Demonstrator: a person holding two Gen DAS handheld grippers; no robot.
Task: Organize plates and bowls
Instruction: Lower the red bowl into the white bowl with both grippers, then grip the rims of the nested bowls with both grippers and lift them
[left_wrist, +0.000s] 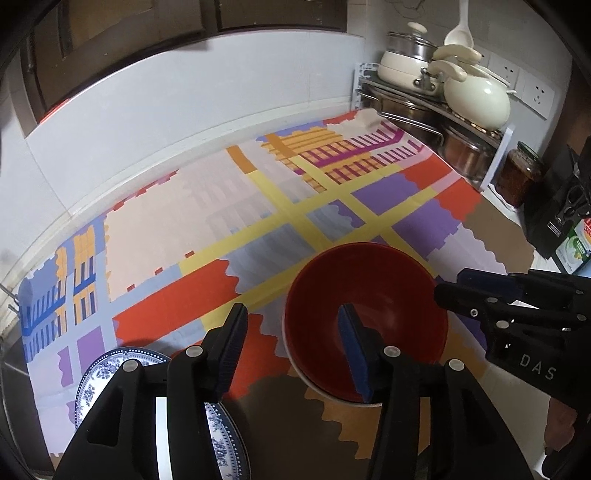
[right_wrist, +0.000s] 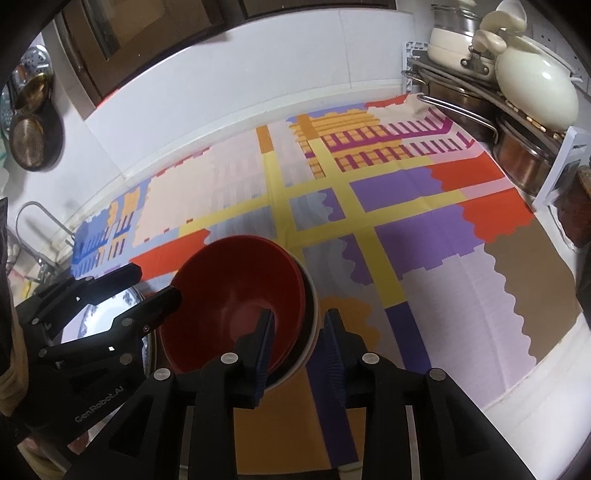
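Red bowl (right_wrist: 236, 299) sits in a white bowl (right_wrist: 312, 314) at my right gripper's (right_wrist: 299, 354) 11 o'clock, its rim between the spread, untouching jaws; my left gripper (left_wrist: 291, 354) is spread too.

Red bowl (left_wrist: 365, 314) on patterned cloth (left_wrist: 258, 206), left tool (left_wrist: 291, 350) open astride its rim, patterned plate (left_wrist: 110, 373) beside
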